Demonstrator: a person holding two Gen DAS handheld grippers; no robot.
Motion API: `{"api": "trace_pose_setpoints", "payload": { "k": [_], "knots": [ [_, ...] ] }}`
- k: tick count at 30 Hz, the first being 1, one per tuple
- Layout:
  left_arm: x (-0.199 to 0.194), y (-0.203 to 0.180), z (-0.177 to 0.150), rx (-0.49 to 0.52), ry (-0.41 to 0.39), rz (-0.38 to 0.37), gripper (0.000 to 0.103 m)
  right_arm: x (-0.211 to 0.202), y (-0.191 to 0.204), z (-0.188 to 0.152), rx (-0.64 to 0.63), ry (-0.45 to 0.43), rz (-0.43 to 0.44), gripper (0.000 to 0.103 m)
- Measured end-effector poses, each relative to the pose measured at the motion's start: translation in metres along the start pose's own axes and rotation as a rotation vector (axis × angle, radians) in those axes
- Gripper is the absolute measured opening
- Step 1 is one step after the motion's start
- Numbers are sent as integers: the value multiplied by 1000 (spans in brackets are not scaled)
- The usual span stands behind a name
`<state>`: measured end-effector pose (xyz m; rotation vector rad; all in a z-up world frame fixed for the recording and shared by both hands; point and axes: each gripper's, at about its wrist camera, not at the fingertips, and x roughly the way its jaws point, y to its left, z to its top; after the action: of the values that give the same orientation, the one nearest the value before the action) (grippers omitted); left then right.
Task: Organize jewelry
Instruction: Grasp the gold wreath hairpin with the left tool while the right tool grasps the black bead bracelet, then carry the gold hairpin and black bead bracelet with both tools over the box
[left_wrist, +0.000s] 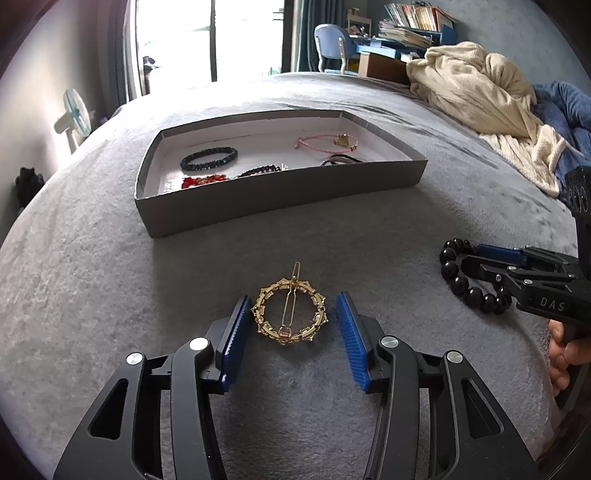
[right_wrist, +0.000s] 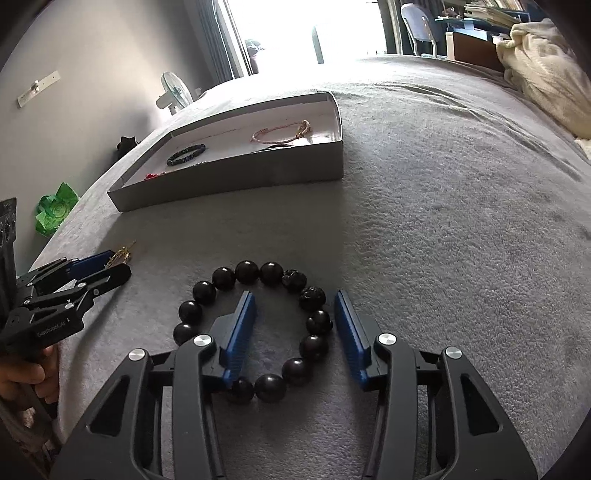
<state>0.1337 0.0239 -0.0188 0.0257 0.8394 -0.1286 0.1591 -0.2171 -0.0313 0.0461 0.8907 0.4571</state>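
Left gripper (left_wrist: 293, 315): my jaws stand apart, one blue pad on each side of the gold hair clip (left_wrist: 289, 314), close to its rim but not pinching it.
Gold hair clip: it lies flat on the grey bedspread (left_wrist: 92, 295), a ring with a thin pin across it, so I judge that a squeeze across the ring is the only hold it offers (the pin looks too slight).
Right gripper (right_wrist: 295, 317): jaws apart as well; one pad sits inside the loop of the black bead bracelet (right_wrist: 255, 325), the other just outside, so that the right run of beads lies between them.
Why so: I think a grip on one side of the loop lets the rest hang free when lifted.
Tray (left_wrist: 280, 192): the shallow grey box with a white floor lies beyond both pieces, near the middle of the bed.
Already in the tray: a dark bead bracelet (left_wrist: 208, 158), a pink cord bracelet (left_wrist: 327, 142), something red (left_wrist: 201, 181), and darker pieces half hidden by the near wall.
In the way: the tray's near wall, which each piece must be lifted over.
Around: a cream blanket (left_wrist: 476, 85) heaped well off to the right, a fan (left_wrist: 75, 114) by the wall.
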Motion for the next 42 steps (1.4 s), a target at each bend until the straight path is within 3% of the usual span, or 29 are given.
{"api": "trace_pose_setpoints", "payload": {
  "k": [4, 10, 21, 42],
  "knots": [
    [3, -1, 0, 7, 10, 9, 49, 3, 1, 0, -9, 15, 1, 44],
    [3, -7, 0, 34, 5, 28, 42, 2, 12, -1, -61, 2, 16, 15],
    [-15, 0, 6, 4, -41, -14, 42, -18, 21, 7, -89, -71, 93, 14],
    [-47, 35, 58, -31, -155, 24, 42, -31, 48, 62, -155, -153, 132, 14]
  ]
}}
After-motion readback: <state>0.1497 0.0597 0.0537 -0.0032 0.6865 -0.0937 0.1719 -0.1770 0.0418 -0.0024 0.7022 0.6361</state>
